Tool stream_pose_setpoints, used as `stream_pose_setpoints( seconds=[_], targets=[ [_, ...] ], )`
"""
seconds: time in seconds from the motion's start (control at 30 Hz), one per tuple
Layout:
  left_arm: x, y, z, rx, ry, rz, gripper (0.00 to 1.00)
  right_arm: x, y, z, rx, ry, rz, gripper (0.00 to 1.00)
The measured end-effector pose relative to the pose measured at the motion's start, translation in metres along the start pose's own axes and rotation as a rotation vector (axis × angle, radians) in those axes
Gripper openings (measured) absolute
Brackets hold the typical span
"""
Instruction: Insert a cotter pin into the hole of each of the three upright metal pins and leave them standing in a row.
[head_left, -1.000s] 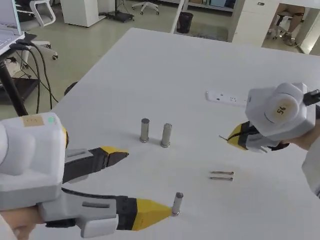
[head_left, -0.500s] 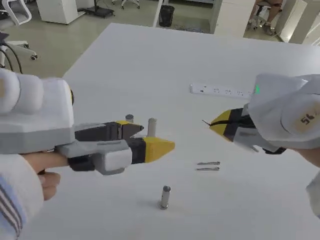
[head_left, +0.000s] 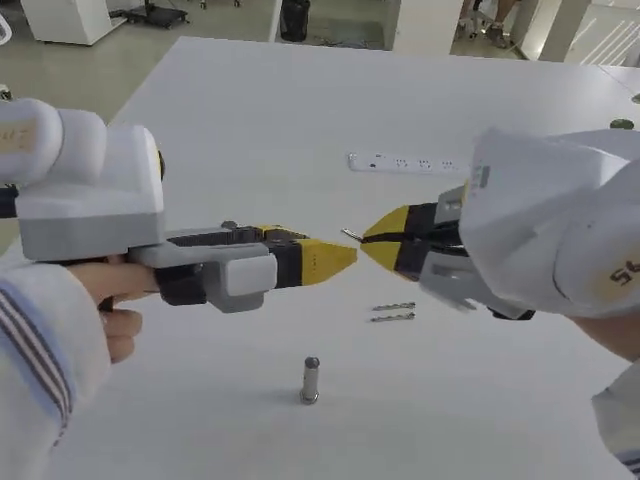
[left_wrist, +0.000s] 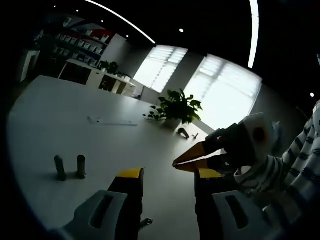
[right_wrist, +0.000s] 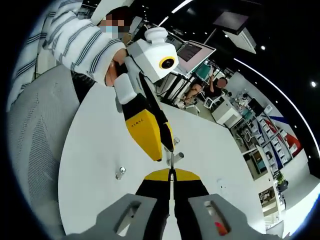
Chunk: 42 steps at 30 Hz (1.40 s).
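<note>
A white power strip (head_left: 410, 162) lies on the white table (head_left: 250, 110), near its far edge.

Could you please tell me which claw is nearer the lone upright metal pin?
Left, it seems. The left claw hovers above the metal pin; the right claw is further to its right.

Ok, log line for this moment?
left gripper open, empty | right gripper shut on cotter pin, facing left's tips | two spare cotter pins on table | near metal pin upright | two other metal pins upright
</note>
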<state>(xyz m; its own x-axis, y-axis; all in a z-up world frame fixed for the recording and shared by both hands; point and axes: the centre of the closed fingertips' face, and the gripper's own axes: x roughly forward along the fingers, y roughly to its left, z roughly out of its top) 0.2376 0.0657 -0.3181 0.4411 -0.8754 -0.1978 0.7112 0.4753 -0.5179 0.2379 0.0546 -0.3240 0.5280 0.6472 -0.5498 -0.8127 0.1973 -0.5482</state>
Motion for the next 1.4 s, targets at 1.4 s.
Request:
stream_pose_setpoints(
  seconds=[1.4],
  targets=[
    [-0.001, -0.014, 0.004, 0.038, 0.013, -0.075, 0.00, -0.008, 0.010, 0.014, -0.071, -0.047, -0.015, 0.10]
  ],
)
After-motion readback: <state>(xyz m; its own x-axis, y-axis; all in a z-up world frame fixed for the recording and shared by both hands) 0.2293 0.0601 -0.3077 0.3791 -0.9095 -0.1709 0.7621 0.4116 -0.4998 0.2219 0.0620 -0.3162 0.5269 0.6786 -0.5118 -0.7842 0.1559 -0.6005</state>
